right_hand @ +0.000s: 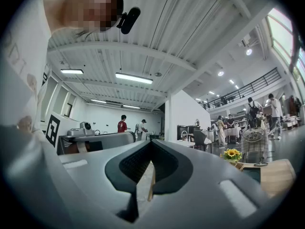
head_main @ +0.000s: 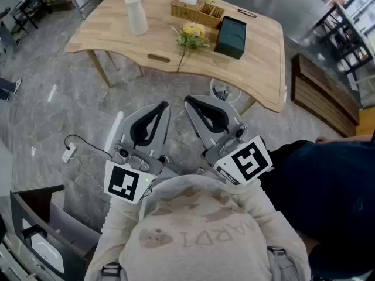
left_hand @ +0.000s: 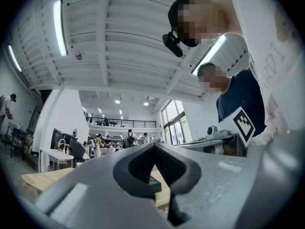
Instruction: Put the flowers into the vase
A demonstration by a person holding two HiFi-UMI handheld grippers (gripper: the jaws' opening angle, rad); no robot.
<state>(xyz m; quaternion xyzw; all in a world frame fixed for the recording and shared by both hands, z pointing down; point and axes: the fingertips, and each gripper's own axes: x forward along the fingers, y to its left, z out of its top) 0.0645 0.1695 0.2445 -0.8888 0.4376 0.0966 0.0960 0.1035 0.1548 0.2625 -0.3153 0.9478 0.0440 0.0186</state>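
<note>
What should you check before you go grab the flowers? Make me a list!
1. Flowers lying free on the table: ok.
2. Vase standing upright: ok.
3. Left gripper open to grab: not ok, jaws shut and empty.
4. Right gripper open to grab: not ok, jaws shut and empty.
5. Grippers close to the flowers: not ok, both are short of the table.
6. Water in the vase: cannot tell.

We see a light wooden table (head_main: 111,31) carrying a wicker basket (head_main: 188,9) and, just beside it, a dark green box (head_main: 231,37), with a white plug and cable (head_main: 69,152) lying on the grey floor (head_main: 47,98) nearer us.
</note>
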